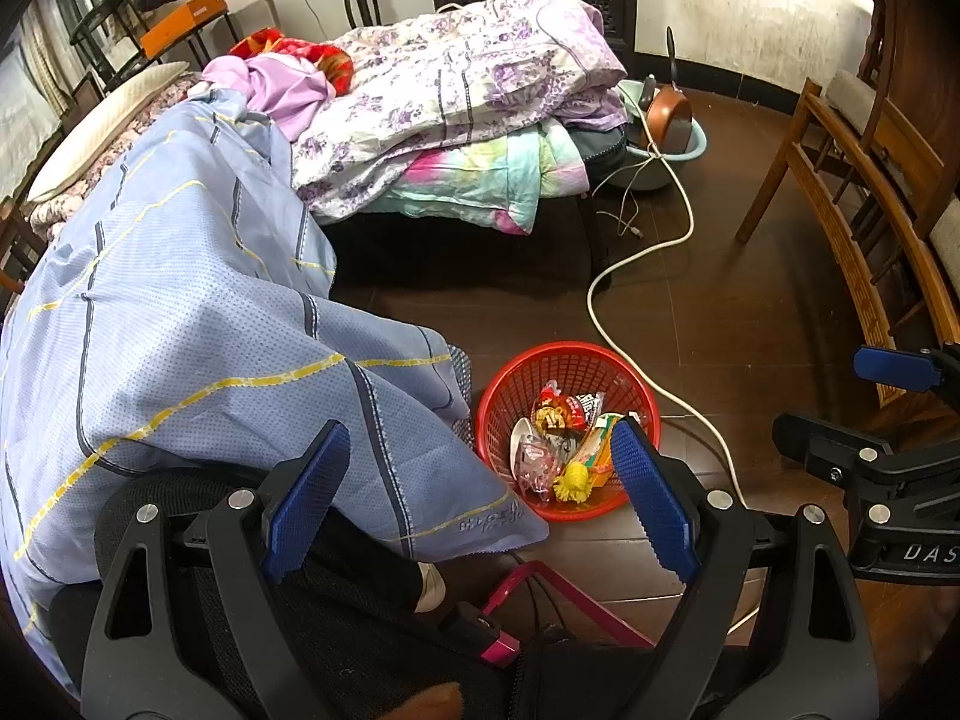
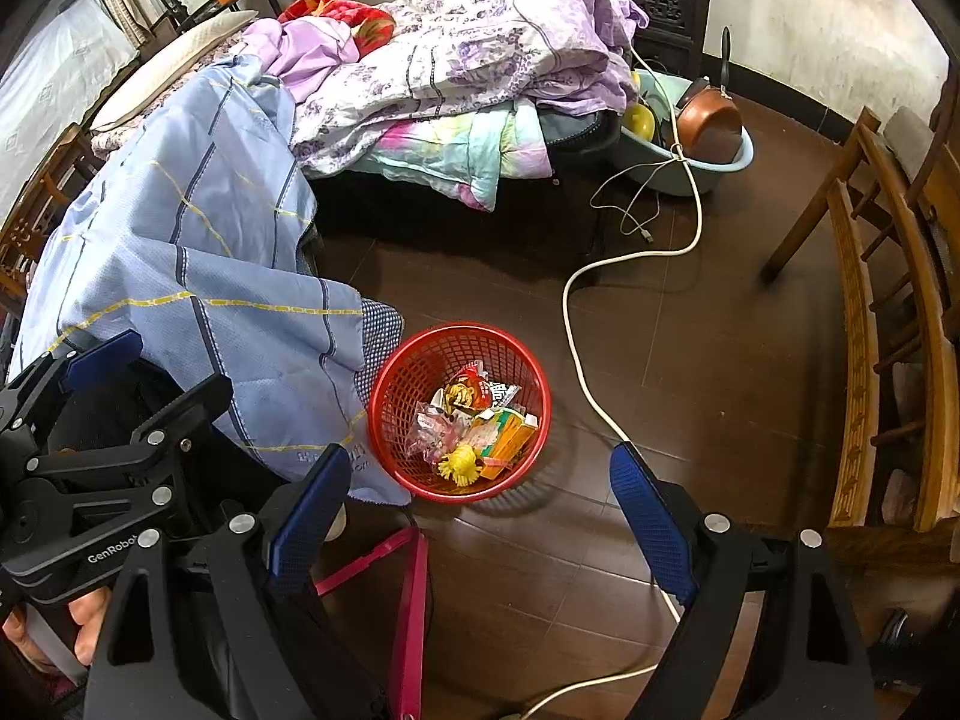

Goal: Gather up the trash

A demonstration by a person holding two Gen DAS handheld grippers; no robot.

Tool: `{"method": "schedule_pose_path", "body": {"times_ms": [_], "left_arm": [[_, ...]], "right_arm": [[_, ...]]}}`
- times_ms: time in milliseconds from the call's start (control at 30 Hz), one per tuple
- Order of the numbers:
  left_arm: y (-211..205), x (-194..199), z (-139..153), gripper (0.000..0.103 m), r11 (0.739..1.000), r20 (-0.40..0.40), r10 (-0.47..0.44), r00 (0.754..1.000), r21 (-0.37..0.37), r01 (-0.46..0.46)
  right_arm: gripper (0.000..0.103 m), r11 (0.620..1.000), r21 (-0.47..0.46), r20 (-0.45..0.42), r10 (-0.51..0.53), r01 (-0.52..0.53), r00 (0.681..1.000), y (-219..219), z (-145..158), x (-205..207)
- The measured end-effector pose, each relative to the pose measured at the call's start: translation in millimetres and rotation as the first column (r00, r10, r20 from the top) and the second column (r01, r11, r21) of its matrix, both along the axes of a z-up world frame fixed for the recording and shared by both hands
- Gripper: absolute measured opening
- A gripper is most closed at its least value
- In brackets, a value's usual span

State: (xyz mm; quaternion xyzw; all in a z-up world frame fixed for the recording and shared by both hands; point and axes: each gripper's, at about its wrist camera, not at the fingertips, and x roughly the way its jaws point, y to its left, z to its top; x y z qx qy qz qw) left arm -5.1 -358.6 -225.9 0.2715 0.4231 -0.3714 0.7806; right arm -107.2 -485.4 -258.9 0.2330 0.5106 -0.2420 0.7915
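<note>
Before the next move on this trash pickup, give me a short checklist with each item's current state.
1. Left gripper empty, fingers apart: ok.
2. Right gripper empty, fingers apart: ok.
3. Red basket upright on the floor, mouth unobstructed: ok.
4. Trash inside the basket, wrappers and a yellow piece below the rim: ok.
5. Loose trash left on the visible floor: none seen, but the blue sheet hangs to the basket's edge and could hide some: cannot tell.
6. Path clear of snags: not ok, a white cable snakes across the floor right beside the basket.
</note>
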Motion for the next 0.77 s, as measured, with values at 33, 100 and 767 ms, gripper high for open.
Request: {"method": "schedule_pose_path", "body": {"times_ms": [33, 100, 767], "left_arm": [[0.3, 0.1, -0.7, 0.086, 1.0, -0.001, 0.0, 1.0, 0.0, 0.0], [1.7, 0.1, -2.1, 0.086, 1.0, -0.003, 0.001, 1.0, 0.002, -0.001], [2.0, -5.6, 1.8, 0.086, 1.0, 0.02, -0.025, 0.999, 0.005, 0.025]], "right_arm": [[0.087, 1.0, -0.001, 0.0, 0.0, 0.0, 1.0, -0.3, 0.1, 0.4], [0.087, 1.0, 0.0, -0.001, 0.0, 0.0, 1.0, -0.1, -0.1, -0.3], [0.087, 1.0, 0.002, 0.0, -0.001, 0.001, 1.0, -1.5, -1.8, 0.0]]}}
